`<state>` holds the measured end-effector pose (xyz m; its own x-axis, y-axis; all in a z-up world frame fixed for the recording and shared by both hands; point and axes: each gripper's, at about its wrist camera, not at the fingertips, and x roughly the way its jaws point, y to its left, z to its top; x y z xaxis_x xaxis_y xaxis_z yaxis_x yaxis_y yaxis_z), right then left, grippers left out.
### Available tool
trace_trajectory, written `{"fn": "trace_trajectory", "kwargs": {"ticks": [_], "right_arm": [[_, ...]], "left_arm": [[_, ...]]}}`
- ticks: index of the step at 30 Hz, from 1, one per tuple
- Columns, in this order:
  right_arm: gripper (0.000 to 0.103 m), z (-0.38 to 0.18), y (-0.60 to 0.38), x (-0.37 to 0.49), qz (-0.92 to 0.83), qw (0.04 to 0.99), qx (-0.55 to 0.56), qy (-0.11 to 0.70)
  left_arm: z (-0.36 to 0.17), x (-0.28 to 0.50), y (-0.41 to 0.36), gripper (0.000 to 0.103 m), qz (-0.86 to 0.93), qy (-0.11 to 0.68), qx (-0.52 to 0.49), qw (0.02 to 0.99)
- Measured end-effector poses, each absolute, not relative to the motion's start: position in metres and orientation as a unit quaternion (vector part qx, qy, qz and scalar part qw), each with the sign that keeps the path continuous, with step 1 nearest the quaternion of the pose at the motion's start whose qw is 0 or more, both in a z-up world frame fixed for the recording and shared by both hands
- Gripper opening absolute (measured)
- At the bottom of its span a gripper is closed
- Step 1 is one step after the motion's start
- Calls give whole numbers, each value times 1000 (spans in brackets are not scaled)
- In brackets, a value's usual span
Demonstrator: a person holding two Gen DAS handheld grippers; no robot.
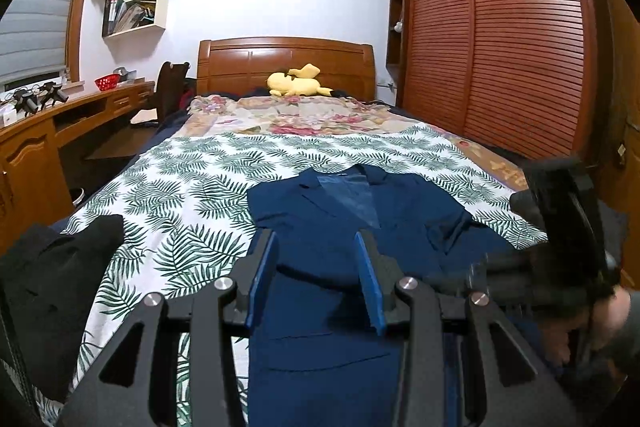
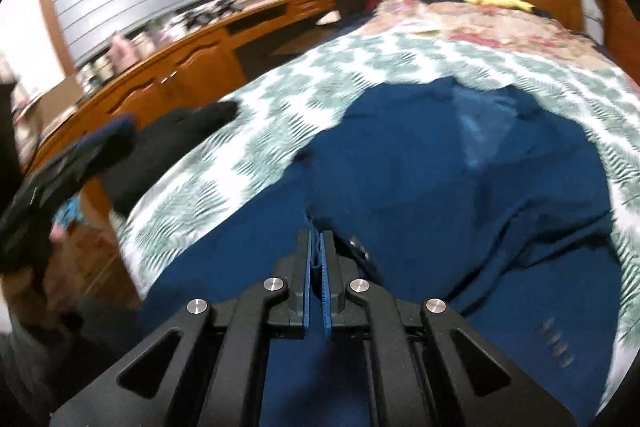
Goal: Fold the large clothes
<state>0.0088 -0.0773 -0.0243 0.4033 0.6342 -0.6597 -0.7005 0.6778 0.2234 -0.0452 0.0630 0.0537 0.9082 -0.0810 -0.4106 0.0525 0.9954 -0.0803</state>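
A navy blue suit jacket lies face up on the leaf-print bed sheet, collar toward the headboard. My left gripper is open and empty, hovering over the jacket's lower front. My right gripper is shut on a fold of the jacket's front edge, near its buttons. The jacket fills the right wrist view, with its sleeve cuff buttons at lower right. The right gripper's body also shows at the right edge of the left wrist view.
A black garment lies on the bed's left side, also in the right wrist view. A yellow plush toy rests by the wooden headboard. A wooden desk runs along the left. A louvred wardrobe stands right.
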Motion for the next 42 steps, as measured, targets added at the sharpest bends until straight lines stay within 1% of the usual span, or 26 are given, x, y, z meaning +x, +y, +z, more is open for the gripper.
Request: {"fn": "trace_trajectory", "kwargs": {"ticks": [2,4,8,9,11,12,13,15,19,24,33,42], "right_arm": [[2,-33,-71,-7,401,833,-51,377],[5,-39,-68,-19,397,836,-53,374],[7,-39,-71,-33,393,842,-57,365],[8,-38,-75,-34,392,843,-55,364],[19,-36,-80,-31,383,847,-55,363],[31,-35,-84,-31,377,850,-56,362],[39,-33,-88,-31,376,853,-58,358],[42,-32,-98,-30,365,862,-64,346],[43,-38,-115,-21,333,875,-75,343],[43,-60,-135,-2,285,889,-102,345],[43,-94,-169,14,245,888,-88,379],[43,-89,-177,11,242,891,-95,372]], "left_arm": [[52,-45,65,38,-33,213,-35,976],[51,-44,64,38,-32,215,-33,975],[47,-41,62,38,-33,221,-28,974],[46,-40,61,38,-33,223,-26,974],[43,-39,59,39,-33,229,-23,973],[41,-37,59,39,-33,232,-20,972],[39,-36,58,39,-33,236,-19,971],[34,-33,56,39,-36,244,-17,969],[22,-25,50,38,-42,267,-14,963],[0,-11,40,39,-48,306,-8,951],[-40,13,21,38,-50,377,2,925],[-71,31,17,38,-37,429,-12,903]]}}
